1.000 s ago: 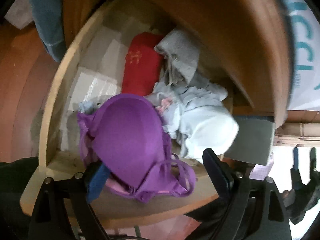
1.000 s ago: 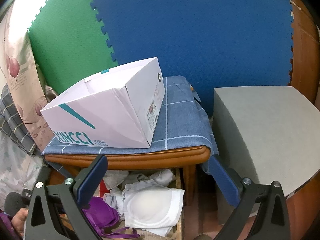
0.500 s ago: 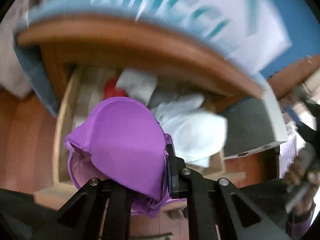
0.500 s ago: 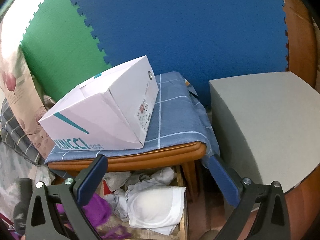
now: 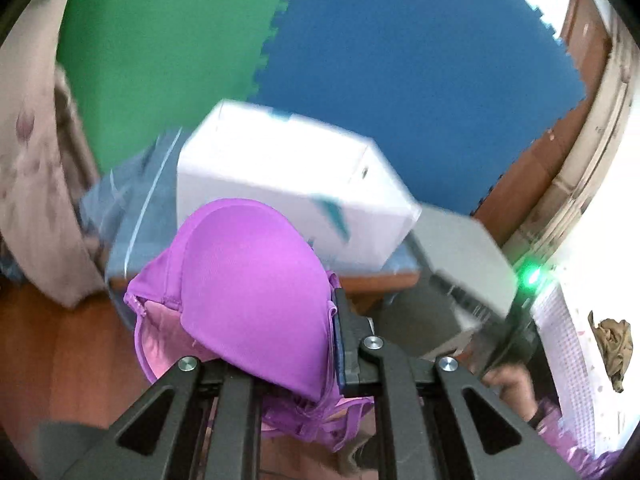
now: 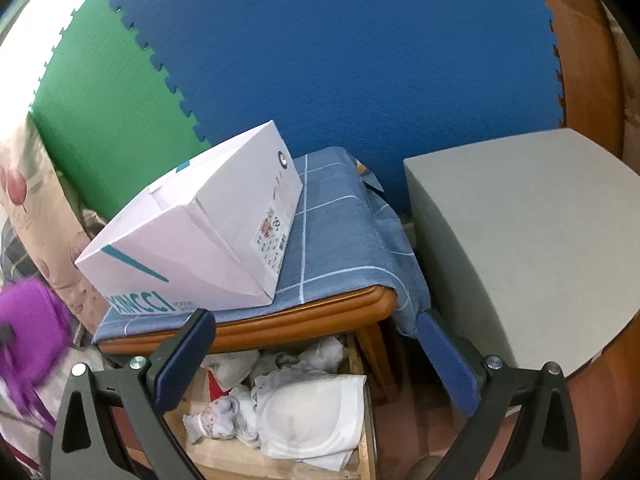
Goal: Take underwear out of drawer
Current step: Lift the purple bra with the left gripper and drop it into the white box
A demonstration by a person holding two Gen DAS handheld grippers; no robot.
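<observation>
Left gripper (image 5: 280,344): clamped on 1 purple bra (image 5: 256,288), held up in the air, clear of the drawer (image 6: 362,364); straps hang below the fingers.
Right gripper (image 6: 316,364): jaws spread wide, holding nothing, above the drawer.
Drawer: pulled out under the wooden table (image 6: 256,326); holds 1 white bra (image 6: 308,416) and crumpled pale garments (image 6: 228,416).
Table top: blue checked cloth (image 6: 332,240), 1 white box (image 6: 200,244).

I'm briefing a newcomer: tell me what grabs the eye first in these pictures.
The purple bra clamped in the left gripper fills the left wrist view, lifted in front of the white shoebox. Below the open right gripper, a white bra lies in the open drawer.
</observation>
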